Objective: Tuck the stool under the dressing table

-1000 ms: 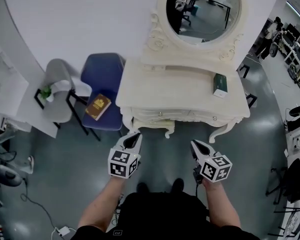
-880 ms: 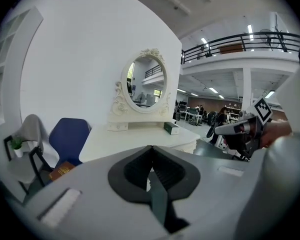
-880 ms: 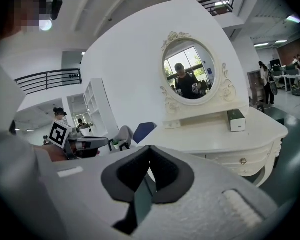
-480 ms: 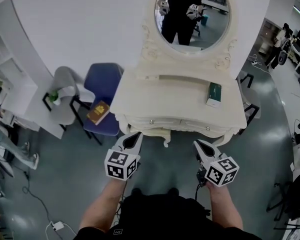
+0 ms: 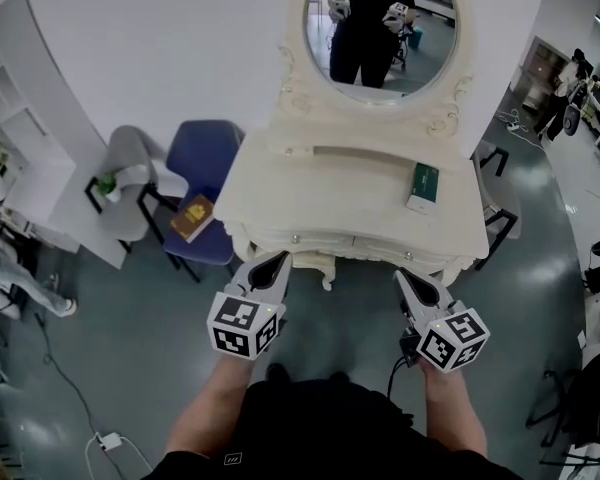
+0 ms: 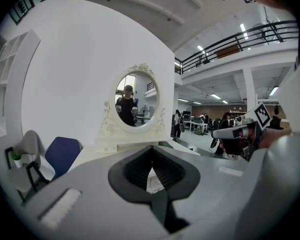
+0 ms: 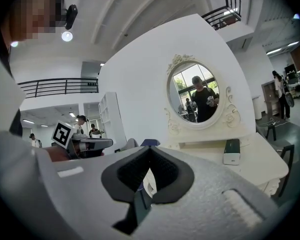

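A big cream desk (image 5: 340, 183) stands against a white wall, with a round mirror (image 5: 380, 28) on top of it. A small cream curly bit peeks out under the middle of the desk's front edge. It looks like part of the stool (image 5: 325, 271), pushed in under the desk, but most of it is hidden. The person stands in front of the desk on the shiny grey floor (image 5: 100, 348) and holds both tools up near its front edge. The left gripper (image 5: 276, 260) points at the left part of the edge and the right gripper (image 5: 406, 278) points at the right part. The two are well apart and neither touches the desk. The left gripper's jaws are pressed together with nothing in them. The right gripper's jaws are pressed together too, and they hold nothing. A green box (image 5: 423, 186) lies on the right side of the desk. Just left of the desk is a blue chair (image 5: 208, 158) with a brown book (image 5: 190, 218) on its seat. Beside that is a grey chair (image 5: 128, 163) with a little green plant (image 5: 105, 183) next to it. The mirror shows the person (image 5: 365, 23) standing with both tools held up.
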A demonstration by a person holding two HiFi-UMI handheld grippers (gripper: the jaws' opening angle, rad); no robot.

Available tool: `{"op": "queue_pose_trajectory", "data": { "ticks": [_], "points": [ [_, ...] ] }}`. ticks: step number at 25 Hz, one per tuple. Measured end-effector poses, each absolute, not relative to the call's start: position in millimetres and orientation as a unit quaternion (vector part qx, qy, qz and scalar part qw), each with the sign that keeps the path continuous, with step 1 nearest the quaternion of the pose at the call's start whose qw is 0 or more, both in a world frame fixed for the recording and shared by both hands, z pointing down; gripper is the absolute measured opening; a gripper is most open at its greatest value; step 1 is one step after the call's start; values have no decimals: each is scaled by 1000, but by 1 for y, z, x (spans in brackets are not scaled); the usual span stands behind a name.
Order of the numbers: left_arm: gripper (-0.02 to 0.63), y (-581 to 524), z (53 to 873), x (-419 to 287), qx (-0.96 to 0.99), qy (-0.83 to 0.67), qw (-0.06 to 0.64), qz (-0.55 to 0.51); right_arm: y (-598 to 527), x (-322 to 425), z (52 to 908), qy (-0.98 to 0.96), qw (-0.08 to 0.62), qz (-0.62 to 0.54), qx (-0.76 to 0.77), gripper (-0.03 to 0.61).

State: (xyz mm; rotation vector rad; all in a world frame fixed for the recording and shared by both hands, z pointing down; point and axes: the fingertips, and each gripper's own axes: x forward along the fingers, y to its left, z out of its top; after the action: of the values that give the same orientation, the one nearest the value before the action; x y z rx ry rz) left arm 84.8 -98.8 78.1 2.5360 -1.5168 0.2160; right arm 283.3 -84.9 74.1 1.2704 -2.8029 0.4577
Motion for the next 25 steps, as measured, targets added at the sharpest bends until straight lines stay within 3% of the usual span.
{"op": "queue_pose_trajectory", "data": {
  "ticks": [11, 25],
  "points": [
    [17, -122, 63, 57, 859, -502, 74, 71, -104, 259, 46, -895, -11, 137, 425, 0],
    [17, -121, 74, 45, 861, -495, 86, 74, -98, 234, 59, -899, 13, 136, 416, 0]
  ]
}}
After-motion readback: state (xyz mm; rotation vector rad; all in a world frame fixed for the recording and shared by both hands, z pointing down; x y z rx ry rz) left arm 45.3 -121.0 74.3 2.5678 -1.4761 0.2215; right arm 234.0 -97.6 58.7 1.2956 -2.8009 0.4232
